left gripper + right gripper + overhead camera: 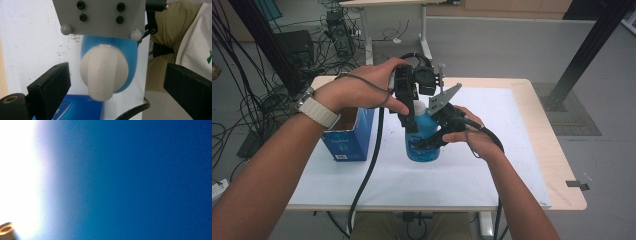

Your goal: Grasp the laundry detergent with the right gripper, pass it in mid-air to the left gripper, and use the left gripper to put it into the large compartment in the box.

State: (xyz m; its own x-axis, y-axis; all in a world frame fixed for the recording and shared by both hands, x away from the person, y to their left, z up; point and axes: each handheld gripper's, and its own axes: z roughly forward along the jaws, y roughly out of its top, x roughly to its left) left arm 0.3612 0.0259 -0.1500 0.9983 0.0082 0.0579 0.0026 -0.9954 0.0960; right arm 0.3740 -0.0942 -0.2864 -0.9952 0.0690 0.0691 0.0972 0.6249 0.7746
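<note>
A blue bottle point(422, 150) with a white cap point(418, 106) stands upright on the white sheet, near the table's middle. My right gripper point(426, 141) comes in from the right and is shut on the bottle's body; its view is a close blur of the blue bottle point(137, 180). My left gripper point(416, 116) hangs above, pointing down over the cap. In the left gripper view the white cap point(103, 72) sits between the two black jaws, and my left gripper point(117, 87) is open with gaps on both sides. The right gripper's grey plate point(100, 15) shows above it.
An open blue cardboard box point(348, 137) stands left of the bottle, close under the left wrist. A white sheet point(492, 165) covers most of the wooden table point(559, 170). A black cable point(367, 170) trails off the front edge.
</note>
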